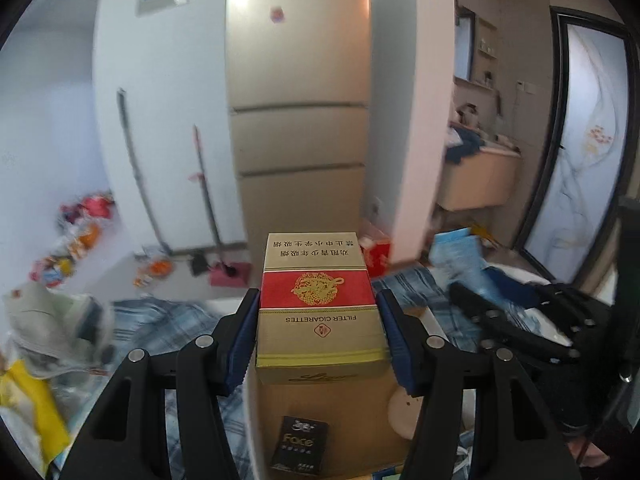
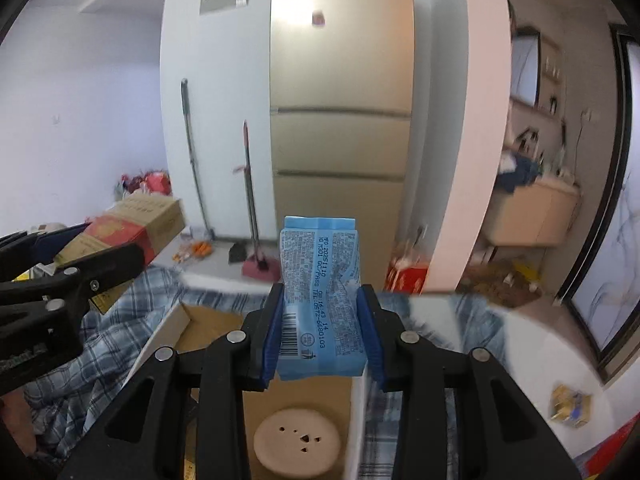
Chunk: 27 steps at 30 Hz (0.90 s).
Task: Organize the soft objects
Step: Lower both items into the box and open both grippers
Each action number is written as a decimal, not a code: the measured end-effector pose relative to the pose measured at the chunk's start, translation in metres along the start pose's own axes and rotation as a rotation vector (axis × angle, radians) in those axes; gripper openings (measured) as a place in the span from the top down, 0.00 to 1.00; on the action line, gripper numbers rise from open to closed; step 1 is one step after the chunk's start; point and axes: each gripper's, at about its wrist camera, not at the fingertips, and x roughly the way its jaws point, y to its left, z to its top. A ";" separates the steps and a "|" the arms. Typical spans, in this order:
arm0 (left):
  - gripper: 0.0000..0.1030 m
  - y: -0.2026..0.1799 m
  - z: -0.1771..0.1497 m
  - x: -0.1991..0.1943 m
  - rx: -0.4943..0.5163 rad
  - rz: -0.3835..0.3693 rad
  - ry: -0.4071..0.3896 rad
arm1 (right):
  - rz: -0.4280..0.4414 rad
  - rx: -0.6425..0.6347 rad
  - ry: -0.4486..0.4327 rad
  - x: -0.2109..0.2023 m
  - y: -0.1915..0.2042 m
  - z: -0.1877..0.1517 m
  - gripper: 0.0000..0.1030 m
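We see the left claw (image 1: 318,312) closed on a gold and red cigarette carton (image 1: 318,300), its blue pads pressed to the two long sides, so that the carton's long axis runs forward, away from the wrist camera. The right claw (image 2: 322,328) is likewise closed, on a blue tissue pack (image 2: 320,292) whose wrapper creases between the pads; its long axis also points forward and slightly upward. Both things hang in the air above an open cardboard box (image 2: 208,320), which lies directly beneath and just ahead of both claws. Inside the box we see a round pinkish pad (image 2: 297,442) with small holes and a black packet (image 1: 300,446) marked "Face". The right wrist view shows the left claw and its carton off to the left, tilted and near, so we judge both hands about equally close to the box, and the coming move to be chiefly a downward one. The box rests on a bed covered by a blue plaid sheet (image 2: 108,332); a pale surface (image 2: 520,344) with a small crumpled wrapper on it shows at the right. Beyond stand a gold refrigerator (image 1: 298,80), a mop and broom leaning on the white wall, a red dustpan on the floor, and a frosted sliding door (image 1: 588,140).
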 end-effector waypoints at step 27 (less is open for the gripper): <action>0.42 0.030 -0.053 0.117 -0.016 0.035 0.306 | -0.005 -0.012 0.232 0.085 -0.006 -0.049 0.66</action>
